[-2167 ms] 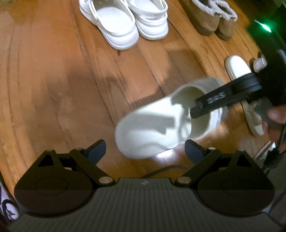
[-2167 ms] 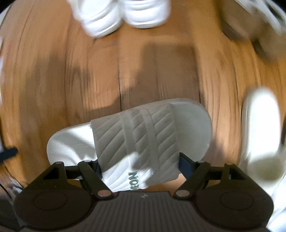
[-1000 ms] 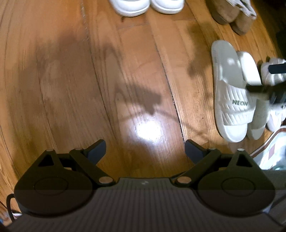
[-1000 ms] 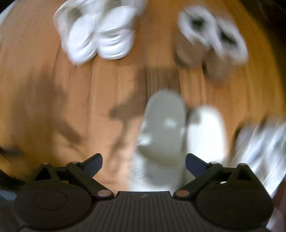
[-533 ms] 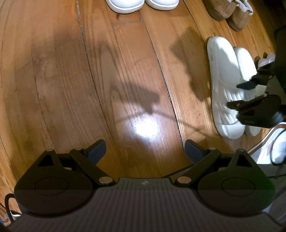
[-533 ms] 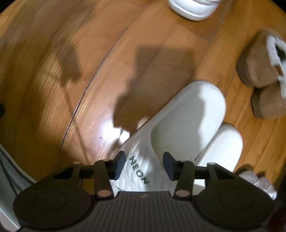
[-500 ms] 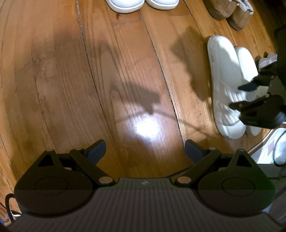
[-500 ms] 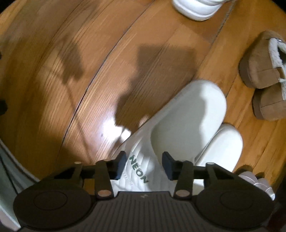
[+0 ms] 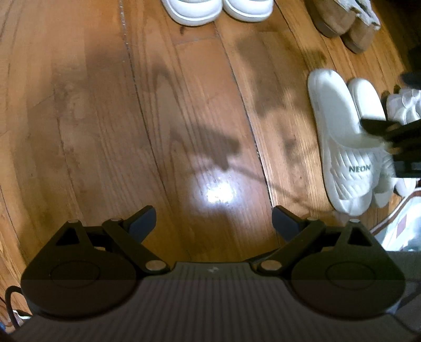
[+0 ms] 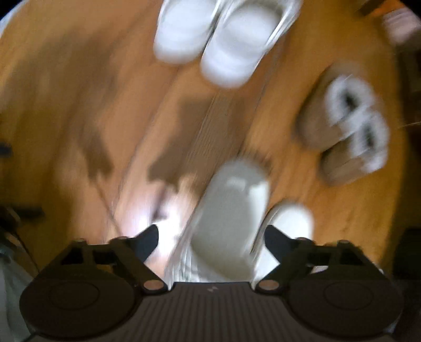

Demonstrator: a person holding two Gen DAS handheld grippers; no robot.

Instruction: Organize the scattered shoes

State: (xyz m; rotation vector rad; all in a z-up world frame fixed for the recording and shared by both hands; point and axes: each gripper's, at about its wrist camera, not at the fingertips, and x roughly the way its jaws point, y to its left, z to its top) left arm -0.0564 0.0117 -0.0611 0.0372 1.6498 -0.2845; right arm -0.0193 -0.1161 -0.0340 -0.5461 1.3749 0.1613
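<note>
The white NEON slide (image 9: 344, 147) lies flat on the wood floor, side by side with its matching slide (image 9: 365, 100). In the left wrist view my right gripper (image 9: 386, 136) hovers just over the strap of the pair. The right wrist view is blurred: my right gripper (image 10: 213, 240) is open, and the NEON slide (image 10: 231, 218) lies on the floor below, between the spread fingers, with its mate (image 10: 289, 221) to the right. My left gripper (image 9: 213, 222) is open over bare floor and holds nothing.
White clogs (image 9: 210, 10) and brown fur-lined slippers (image 9: 339, 23) stand paired at the far side. White sneakers (image 9: 405, 105) sit right of the slides. A rug corner (image 9: 394, 229) shows at the lower right. Bare floorboards (image 9: 105, 131) stretch to the left.
My right gripper, shut on the NEON slide's strap half a second ago, has opened and pulled back. The slide now rests beside its mate. The left gripper barely moved.
</note>
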